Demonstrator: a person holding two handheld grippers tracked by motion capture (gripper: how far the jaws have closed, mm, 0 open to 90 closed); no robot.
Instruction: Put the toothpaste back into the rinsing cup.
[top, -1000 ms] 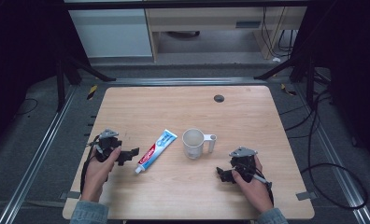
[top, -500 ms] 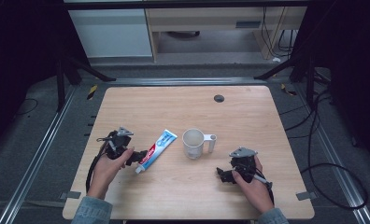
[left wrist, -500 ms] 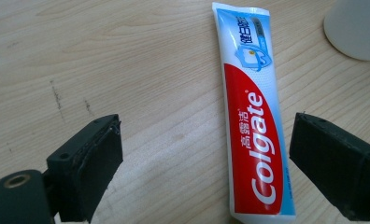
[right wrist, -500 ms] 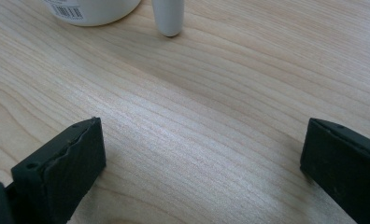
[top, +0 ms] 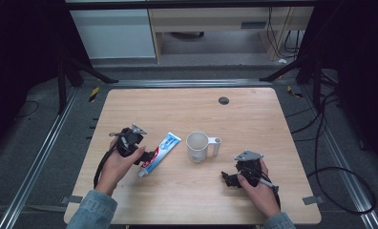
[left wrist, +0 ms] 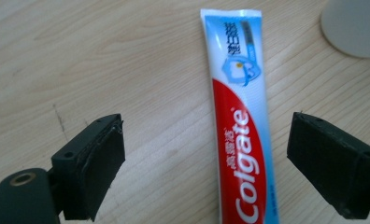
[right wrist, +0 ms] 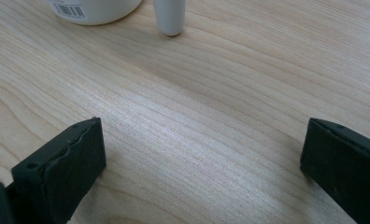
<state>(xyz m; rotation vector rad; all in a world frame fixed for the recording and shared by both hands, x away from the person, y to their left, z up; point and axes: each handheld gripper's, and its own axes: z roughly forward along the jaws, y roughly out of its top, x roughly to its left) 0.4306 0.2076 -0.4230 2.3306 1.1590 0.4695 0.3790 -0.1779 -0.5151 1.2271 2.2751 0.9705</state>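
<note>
Toothpaste tube (top: 159, 153): we saw it flat on the table (top: 187, 109), lower left of centre, ungrasped.
Left hand-held gripper (left wrist: 206, 163): wide, straddling the tube.
Right hand-held gripper (right wrist: 202, 163): wide, empty.
Progress: we judged grasping undone.

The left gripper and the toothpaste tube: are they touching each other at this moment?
Apart. In the left gripper view, the left gripper stands open with its jaws on either side of the Colgate toothpaste tube, and bare wooden table is visible between each jaw and the tube.
</note>
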